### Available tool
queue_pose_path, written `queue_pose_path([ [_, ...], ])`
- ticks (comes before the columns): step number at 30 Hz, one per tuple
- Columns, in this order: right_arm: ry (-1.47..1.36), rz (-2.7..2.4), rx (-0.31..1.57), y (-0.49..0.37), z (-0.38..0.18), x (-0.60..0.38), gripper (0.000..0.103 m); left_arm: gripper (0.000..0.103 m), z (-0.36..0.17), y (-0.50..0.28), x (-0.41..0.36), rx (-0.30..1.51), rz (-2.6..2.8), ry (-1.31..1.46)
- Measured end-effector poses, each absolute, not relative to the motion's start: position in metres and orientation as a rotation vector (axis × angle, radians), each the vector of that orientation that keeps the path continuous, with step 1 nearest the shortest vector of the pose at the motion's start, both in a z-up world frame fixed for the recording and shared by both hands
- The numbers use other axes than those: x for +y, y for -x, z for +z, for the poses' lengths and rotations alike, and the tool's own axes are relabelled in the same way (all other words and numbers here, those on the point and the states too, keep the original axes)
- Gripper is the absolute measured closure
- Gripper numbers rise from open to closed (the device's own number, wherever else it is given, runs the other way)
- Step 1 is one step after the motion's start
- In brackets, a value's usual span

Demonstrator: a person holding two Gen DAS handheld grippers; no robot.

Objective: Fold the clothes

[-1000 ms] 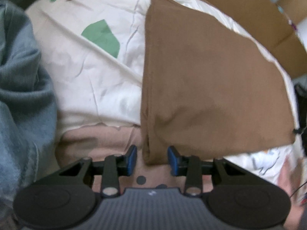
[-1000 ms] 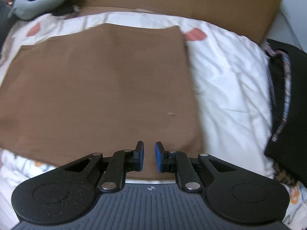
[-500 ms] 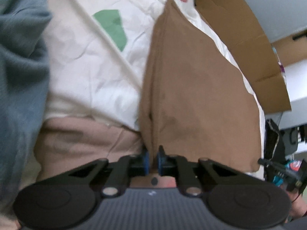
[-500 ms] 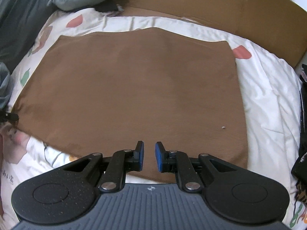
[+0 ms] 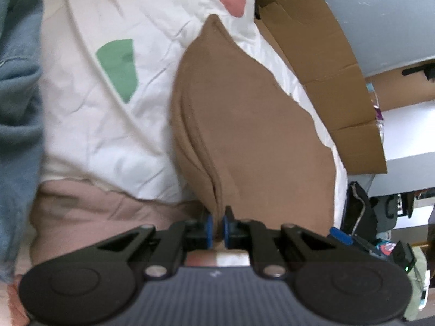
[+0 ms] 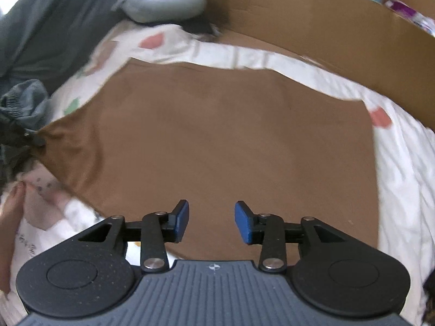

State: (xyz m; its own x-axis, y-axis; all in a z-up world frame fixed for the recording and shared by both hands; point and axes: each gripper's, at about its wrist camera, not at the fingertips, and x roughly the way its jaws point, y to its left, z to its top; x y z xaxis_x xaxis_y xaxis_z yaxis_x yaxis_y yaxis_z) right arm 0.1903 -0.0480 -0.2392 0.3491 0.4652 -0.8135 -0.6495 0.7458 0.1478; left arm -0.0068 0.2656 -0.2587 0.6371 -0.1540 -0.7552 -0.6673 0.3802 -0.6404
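1. The left gripper [image 5: 216, 226] has its blue fingers [image 5: 208, 226] pinched tight on the near corner of the brown cloth [image 5: 252, 141], which rises in a fold from between them.
2. The right gripper [image 6: 211, 221] has just been opening; its fingers [image 6: 181, 217] stand well apart with nothing clamped, hovering over the near edge of the same brown cloth [image 6: 231, 141].
3. In the right wrist view the cloth lies spread flat on the bed [image 6: 402, 179], its left corner drawn up to a point where the left gripper [image 6: 30, 135] holds it.
4. The bed's white cover has pink and green patches [image 5: 119, 68].
5. Blue-grey fabric [image 5: 16, 103] is heaped at the left of the bed.
6. Farther off, cardboard [image 6: 312, 24] stands along the bed's far side, with a grey neck pillow [image 6: 163, 2] beside it.
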Motion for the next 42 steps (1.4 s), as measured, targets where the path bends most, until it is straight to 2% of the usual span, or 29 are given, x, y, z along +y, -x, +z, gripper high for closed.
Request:
queue_pose_path([
  [19,0.181,1.124,0.875,-0.196,-0.215,0.062,0.055,0.095,-0.243,-0.045,0.265,0.886,0.389,1.383],
  [23,0.207,1.140,0.848,-0.194,-0.214,0.075,0.053,0.095,-0.236,-0.051,0.264,0.883,0.369,1.379],
  [24,0.213,1.149,0.834,-0.193,-0.213,0.078,0.050,0.095,-0.235,-0.053,0.264,0.883,0.369,1.381],
  [25,0.220,1.160,0.823,-0.191,-0.213,0.081,0.044,0.095,-0.235,-0.054,0.263,0.887,0.366,1.382],
  [29,0.251,1.196,0.808,-0.185,-0.214,0.094,0.039,0.095,-0.235,-0.059,0.262,0.886,0.347,1.407],
  [42,0.366,1.137,0.703,-0.163,-0.225,0.145,0.038,0.095,-0.229,-0.068,0.258,0.843,0.315,1.472],
])
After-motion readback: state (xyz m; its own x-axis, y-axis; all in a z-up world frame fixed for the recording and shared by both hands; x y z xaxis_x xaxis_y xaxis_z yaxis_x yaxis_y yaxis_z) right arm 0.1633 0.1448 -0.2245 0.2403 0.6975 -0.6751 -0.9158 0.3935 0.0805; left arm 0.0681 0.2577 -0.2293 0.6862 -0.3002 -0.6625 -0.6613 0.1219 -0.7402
